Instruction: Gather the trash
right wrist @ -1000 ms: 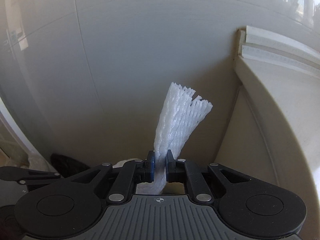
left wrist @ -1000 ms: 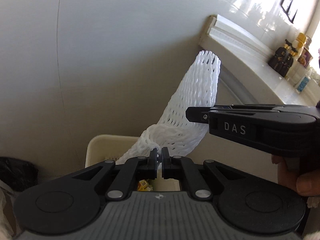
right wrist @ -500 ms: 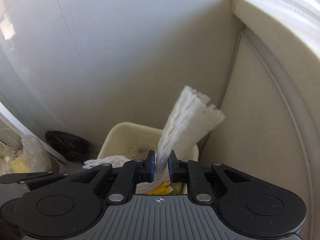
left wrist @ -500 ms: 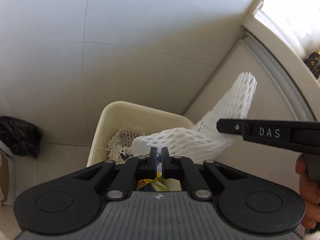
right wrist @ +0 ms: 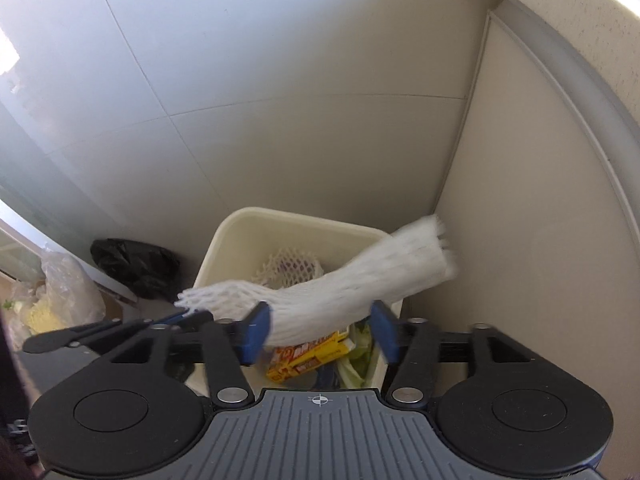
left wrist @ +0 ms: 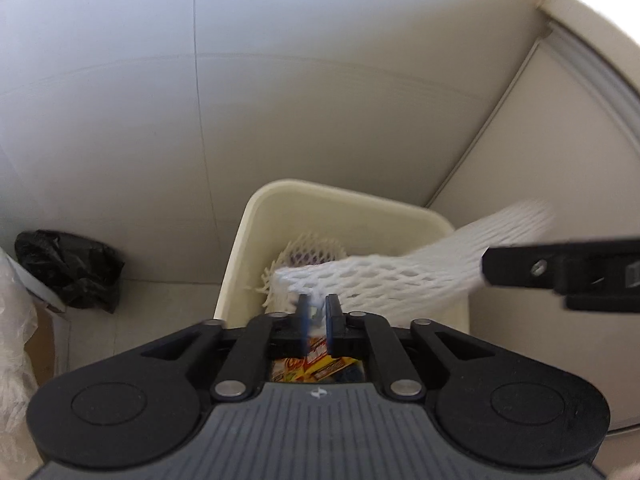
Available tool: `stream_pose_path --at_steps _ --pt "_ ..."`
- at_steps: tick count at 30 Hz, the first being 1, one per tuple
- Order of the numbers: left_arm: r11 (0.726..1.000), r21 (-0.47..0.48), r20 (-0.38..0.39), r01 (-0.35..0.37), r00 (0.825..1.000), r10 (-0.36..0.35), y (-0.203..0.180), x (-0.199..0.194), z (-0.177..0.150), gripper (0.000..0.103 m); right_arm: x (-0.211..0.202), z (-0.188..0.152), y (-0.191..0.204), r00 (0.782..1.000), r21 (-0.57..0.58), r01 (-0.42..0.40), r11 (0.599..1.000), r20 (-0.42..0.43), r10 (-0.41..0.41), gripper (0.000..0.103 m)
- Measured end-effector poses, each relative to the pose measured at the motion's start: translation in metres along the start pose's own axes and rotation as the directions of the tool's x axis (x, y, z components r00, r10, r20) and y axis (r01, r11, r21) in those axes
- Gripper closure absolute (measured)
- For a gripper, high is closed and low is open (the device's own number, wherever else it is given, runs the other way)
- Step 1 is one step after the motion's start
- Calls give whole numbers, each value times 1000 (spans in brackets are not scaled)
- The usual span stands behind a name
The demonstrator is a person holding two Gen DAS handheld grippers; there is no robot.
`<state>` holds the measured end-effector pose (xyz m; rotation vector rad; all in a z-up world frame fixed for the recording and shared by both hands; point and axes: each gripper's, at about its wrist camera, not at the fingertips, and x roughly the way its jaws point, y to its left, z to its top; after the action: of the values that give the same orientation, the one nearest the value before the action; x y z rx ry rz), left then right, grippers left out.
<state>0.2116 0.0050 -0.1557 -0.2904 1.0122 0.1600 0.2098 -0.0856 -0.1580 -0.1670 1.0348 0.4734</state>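
Hanging over the cream bin (left wrist: 344, 200) (right wrist: 296, 220), a white foam net sleeve (left wrist: 400, 280) (right wrist: 340, 292) stretches crosswise between both grippers. The left gripper (left wrist: 316, 316) has its fingers (left wrist: 334, 316) only a narrow gap apart and opening; one end of the sleeve sits in that gap, and whether the pads still press on it cannot be told through the blur. The right gripper (right wrist: 318, 328) has its blue-padded fingers (right wrist: 256, 330) spread wide and opening; the sleeve passes between them, touching the left pad area but not clamped, with clear space beside the right finger. Beyond the right fingers the sleeve's far end juts past the bin's right rim toward the cabinet panel (right wrist: 520, 240), blurred.

Below the fingers, inside the bin, lie a yellow and red carton (left wrist: 316, 364) (right wrist: 308, 356), some green leaves (right wrist: 360, 356) and a second net sleeve (left wrist: 308, 256) (right wrist: 288, 268) against the far wall. To the left of the fingers, a black bag (left wrist: 68, 268) (right wrist: 136, 268) rests on the floor at the tiled wall (left wrist: 280, 80); nearer still, a clear plastic bag (right wrist: 64, 292) sits beside it.
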Motion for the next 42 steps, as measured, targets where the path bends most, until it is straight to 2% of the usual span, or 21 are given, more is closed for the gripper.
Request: stream_pose_path --at_steps 1,3,5,7,12,17,20,24,27,31,33,39,42 --pt "1000 4 -14 -13 1000 13 0 3 -1 76 0 1 0 1000 -2 5 1000 2 -5 33" --pt "1000 11 -28 -12 1000 12 3 5 -6 60 2 4 3 1000 -2 9 1000 6 -9 31" --pt "1000 21 -31 -13 999 14 2 6 -8 51 1 4 2 1000 1 3 1000 7 -3 29" --pt "999 31 -33 -22 999 23 3 4 -13 35 1 3 1 1000 2 2 1000 5 -2 28" --pt "999 20 -46 -25 999 26 7 4 -14 21 -1 3 2 1000 -3 5 1000 4 -5 26" --pt "1000 -7 -51 -30 998 30 2 -9 -11 13 -9 5 3 1000 1 5 1000 30 -5 23" --pt "1000 -12 -40 -20 999 20 0 -24 -10 9 -23 3 7 997 -17 3 1000 81 -2 19" --pt "1000 -5 15 -27 1000 27 1 -54 -11 3 -45 -3 13 986 -29 58 998 156 -52 17" --pt "999 -4 47 -42 998 42 3 -80 -13 1 -70 -12 24 976 -79 79 994 207 -61 14" --pt "999 1 80 -32 996 32 6 -110 -22 1 -111 -30 33 965 -75 85 994 256 -64 7" --pt "999 16 84 -38 996 37 6 -122 -29 1 -131 -42 36 960 -65 90 994 272 -69 7" --pt "998 49 90 -26 996 21 3 -156 -49 1 -189 -87 47 924 -9 157 988 354 -143 2" --pt "998 70 97 -8 995 1 0 -170 -55 0 -208 -106 44 908 42 200 979 368 -201 2"
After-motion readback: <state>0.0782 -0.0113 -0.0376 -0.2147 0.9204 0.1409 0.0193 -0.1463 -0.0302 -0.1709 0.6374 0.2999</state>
